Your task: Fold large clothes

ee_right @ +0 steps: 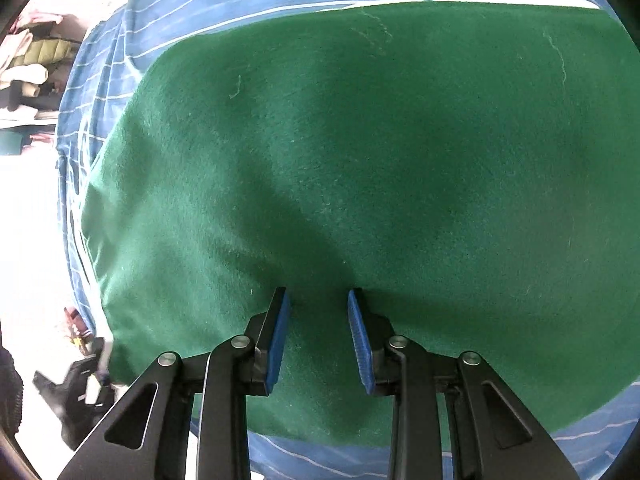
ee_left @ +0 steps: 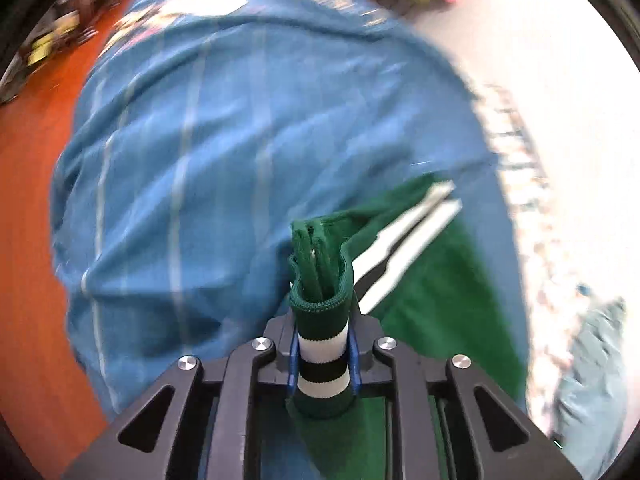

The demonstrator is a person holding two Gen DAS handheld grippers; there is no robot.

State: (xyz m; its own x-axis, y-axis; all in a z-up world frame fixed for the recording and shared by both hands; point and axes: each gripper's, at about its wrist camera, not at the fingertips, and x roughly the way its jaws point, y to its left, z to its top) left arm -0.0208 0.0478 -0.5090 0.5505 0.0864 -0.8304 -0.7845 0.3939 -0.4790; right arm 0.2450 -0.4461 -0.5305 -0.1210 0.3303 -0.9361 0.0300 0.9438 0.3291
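A large green garment with white and black striped trim lies on a blue striped cloth. In the left wrist view my left gripper (ee_left: 322, 312) is shut on the garment's bunched striped cuff (ee_left: 323, 364), with the rest of the green fabric (ee_left: 436, 296) trailing to the right. The view is blurred. In the right wrist view the green garment (ee_right: 360, 160) spreads flat and fills most of the frame. My right gripper (ee_right: 318, 300) is open, its blue pads (ee_right: 276, 340) resting just above the fabric and holding nothing.
The blue striped cloth (ee_left: 192, 152) covers the work surface and shows around the garment (ee_right: 108, 60). An orange-brown surface (ee_left: 32, 208) lies at left. A white floor (ee_left: 552, 60) and piled clothes (ee_right: 32, 64) sit beyond. Dark objects (ee_right: 80, 392) lie at lower left.
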